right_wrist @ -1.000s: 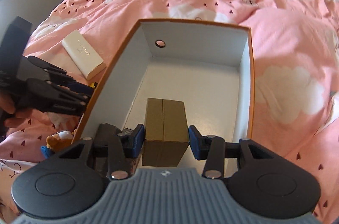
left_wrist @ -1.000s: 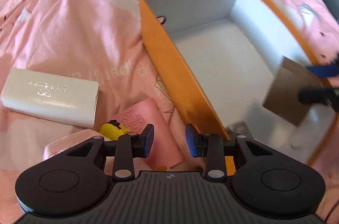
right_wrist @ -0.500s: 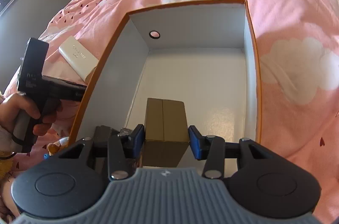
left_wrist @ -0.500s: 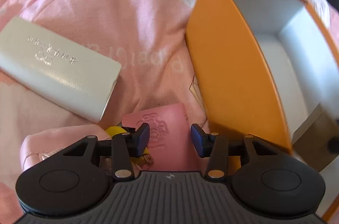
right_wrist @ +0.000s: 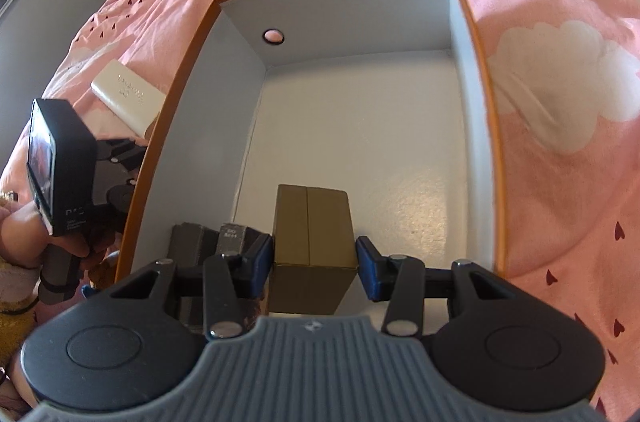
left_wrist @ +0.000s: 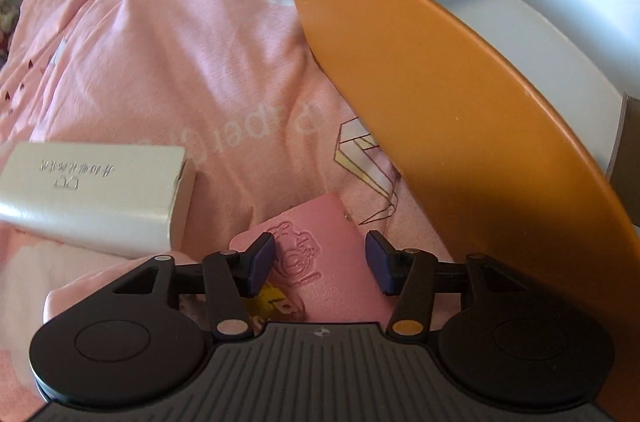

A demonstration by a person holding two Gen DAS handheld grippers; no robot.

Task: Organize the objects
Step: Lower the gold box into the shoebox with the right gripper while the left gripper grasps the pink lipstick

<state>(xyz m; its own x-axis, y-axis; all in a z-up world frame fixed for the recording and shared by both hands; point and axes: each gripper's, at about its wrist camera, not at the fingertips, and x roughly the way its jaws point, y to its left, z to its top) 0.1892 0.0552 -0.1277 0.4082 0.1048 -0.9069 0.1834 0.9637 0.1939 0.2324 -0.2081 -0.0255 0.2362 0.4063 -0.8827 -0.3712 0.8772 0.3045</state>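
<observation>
My left gripper [left_wrist: 320, 264] points down at a pink embossed card [left_wrist: 316, 242] lying on the pink bedspread beside the orange box [left_wrist: 440, 102]. Its jaws are opening; the card lies below and between them, untouched by the pads. A yellow item [left_wrist: 272, 302] peeks out under the card's left edge. My right gripper [right_wrist: 314, 264] is shut on a brown cardboard box [right_wrist: 312, 226], held low inside the orange box [right_wrist: 192, 62] near its front wall. Small grey boxes [right_wrist: 200, 242] stand in the front left corner.
A long white box [left_wrist: 92, 190] lies on the bedspread left of the card, also visible as the white box [right_wrist: 128, 94] outside the orange wall. A hand [right_wrist: 24, 230] holds the left tool there. The orange box's white floor [right_wrist: 360, 142] is bare farther back.
The left gripper has sunk toward the pink card and its jaws have spread wider. The right gripper has lowered a little with the brown box still in its grip.
</observation>
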